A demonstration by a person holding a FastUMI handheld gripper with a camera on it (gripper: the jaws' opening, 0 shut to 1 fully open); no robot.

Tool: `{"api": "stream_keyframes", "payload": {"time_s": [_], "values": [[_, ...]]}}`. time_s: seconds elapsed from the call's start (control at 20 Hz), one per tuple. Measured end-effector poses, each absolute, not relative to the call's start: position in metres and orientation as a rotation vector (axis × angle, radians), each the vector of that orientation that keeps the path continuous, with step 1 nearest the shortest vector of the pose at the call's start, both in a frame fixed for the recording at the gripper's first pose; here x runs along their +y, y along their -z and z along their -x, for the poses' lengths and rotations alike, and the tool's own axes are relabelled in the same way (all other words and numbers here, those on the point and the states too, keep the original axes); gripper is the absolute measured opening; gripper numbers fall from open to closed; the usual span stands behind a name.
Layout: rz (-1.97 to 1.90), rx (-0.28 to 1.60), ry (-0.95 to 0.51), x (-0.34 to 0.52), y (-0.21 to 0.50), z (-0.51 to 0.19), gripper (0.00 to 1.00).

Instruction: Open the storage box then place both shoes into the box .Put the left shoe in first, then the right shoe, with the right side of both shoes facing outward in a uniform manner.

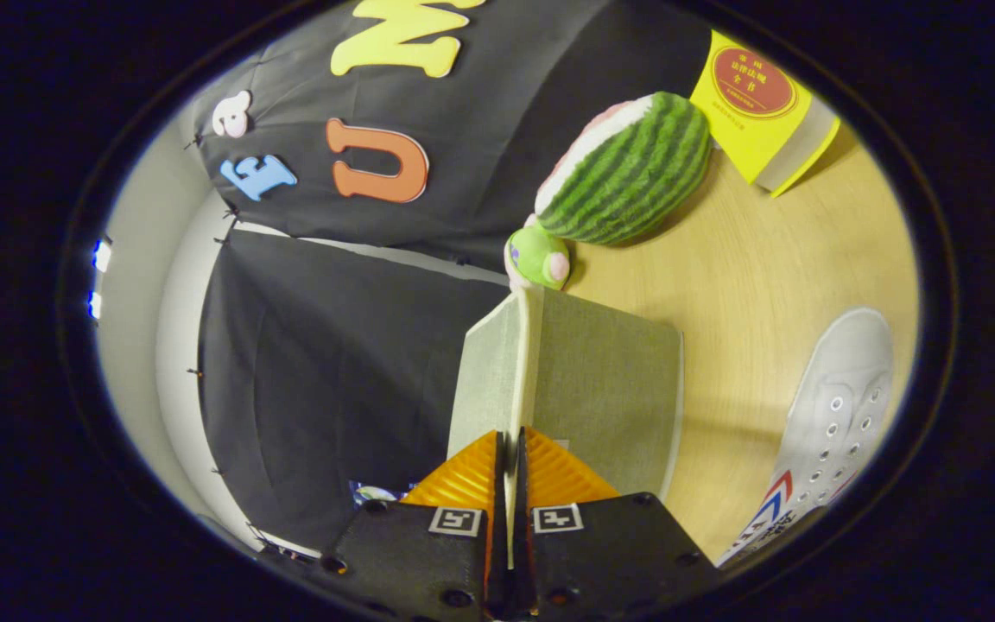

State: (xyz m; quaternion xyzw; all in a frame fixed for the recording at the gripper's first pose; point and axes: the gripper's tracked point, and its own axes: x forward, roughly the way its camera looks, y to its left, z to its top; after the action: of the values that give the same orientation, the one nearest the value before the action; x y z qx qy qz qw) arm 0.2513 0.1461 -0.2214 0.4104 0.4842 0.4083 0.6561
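My gripper (510, 442) is shut on the thin cream edge of the storage box lid (529, 363), a grey fabric panel that runs straight ahead from between the fingers. The view is rolled on its side, so the wooden table (757, 276) stands to the right of the lid. One grey face of the lid (610, 389) is turned toward the table and the other toward the black booth wall. A white lace-up shoe (839, 415) with red and blue stripes lies on the table, to the right of the fingers. The box body is hidden behind the lid.
Beyond the lid's far end sits a small green plush toy (539, 257), with a watermelon-shaped plush (627, 168) behind it. A yellow book (757, 108) lies farther back on the table. The booth's black cloth wall (325, 371) is on the left.
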Motion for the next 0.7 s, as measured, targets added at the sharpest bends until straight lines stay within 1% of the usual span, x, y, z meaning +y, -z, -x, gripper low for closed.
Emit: {"api": "stream_keyframes", "payload": {"time_s": [0.25, 0.45, 0.7], "values": [[-0.839, 1.082, -0.866, 0.14, 0.198, -0.24, 0.06], [-0.8, 1.054, -0.843, 0.152, 0.153, -0.235, 0.06], [-0.722, 1.03, -0.862, 0.186, 0.107, -0.223, 0.06]]}}
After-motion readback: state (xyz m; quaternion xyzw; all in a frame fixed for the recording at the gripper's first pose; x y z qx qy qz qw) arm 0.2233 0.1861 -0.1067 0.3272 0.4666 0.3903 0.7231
